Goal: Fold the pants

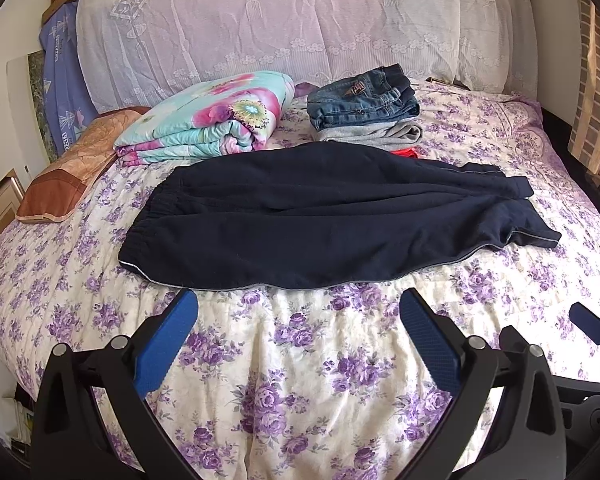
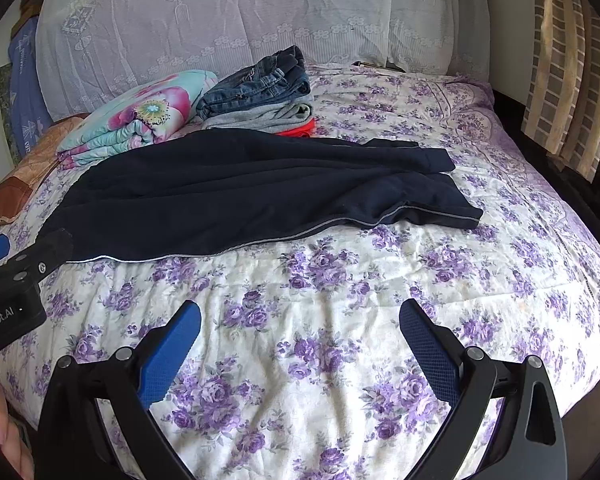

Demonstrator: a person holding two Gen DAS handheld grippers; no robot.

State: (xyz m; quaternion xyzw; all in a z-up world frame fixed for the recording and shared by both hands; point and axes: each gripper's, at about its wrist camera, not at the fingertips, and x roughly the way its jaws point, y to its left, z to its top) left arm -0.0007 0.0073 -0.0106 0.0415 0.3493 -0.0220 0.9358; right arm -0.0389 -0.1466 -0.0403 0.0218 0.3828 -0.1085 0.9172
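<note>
Your left gripper [image 1: 298, 308] and right gripper [image 2: 300, 318] both hang with jaws spread wide, nothing between them, over bare floral bedspread [image 2: 340, 288]. Just ahead of you lie the navy pants [image 1: 308, 216], spread flat across the bed — waistband to your left, leg cuffs to your right, one leg crumpled over the other. Behind them, touching the far edge, sits a stack of folded clothes [image 1: 364, 108] — jeans topmost — beside a folded floral quilt [image 1: 208, 120]. A brown pillow [image 1: 64, 172] rests far left.
</note>
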